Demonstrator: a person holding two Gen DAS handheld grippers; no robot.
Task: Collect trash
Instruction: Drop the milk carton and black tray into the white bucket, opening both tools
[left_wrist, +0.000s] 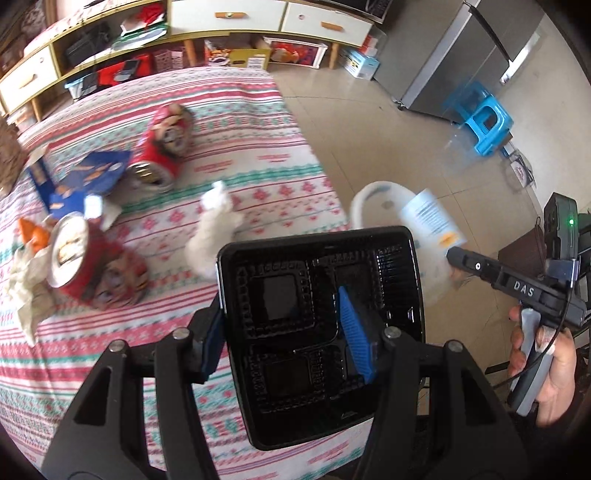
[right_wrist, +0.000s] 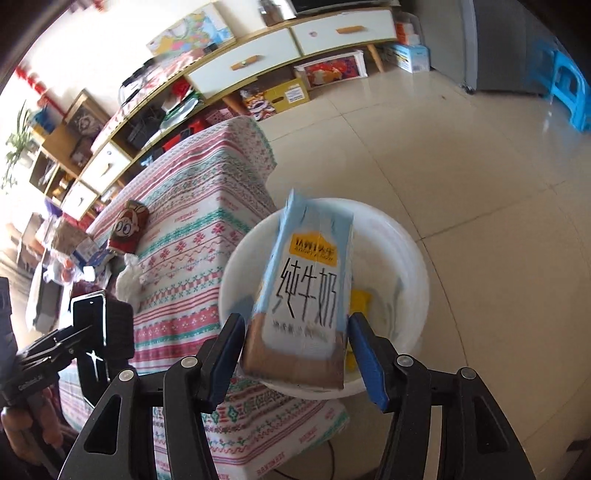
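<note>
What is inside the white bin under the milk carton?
In the white bin, a yellow item shows beside the milk carton, which sits between the right gripper's pads. The carton covers much of the bin's inside, so anything else there is hidden.

We see a surface (left_wrist: 236, 122) under striped patterned cloth. On it lie two red cans (left_wrist: 162, 147), white crumpled tissue (left_wrist: 214, 229) and blue wrappers (left_wrist: 92, 177). A white round basin (right_wrist: 406, 258) sits on the tiled floor (right_wrist: 480, 184).
</note>
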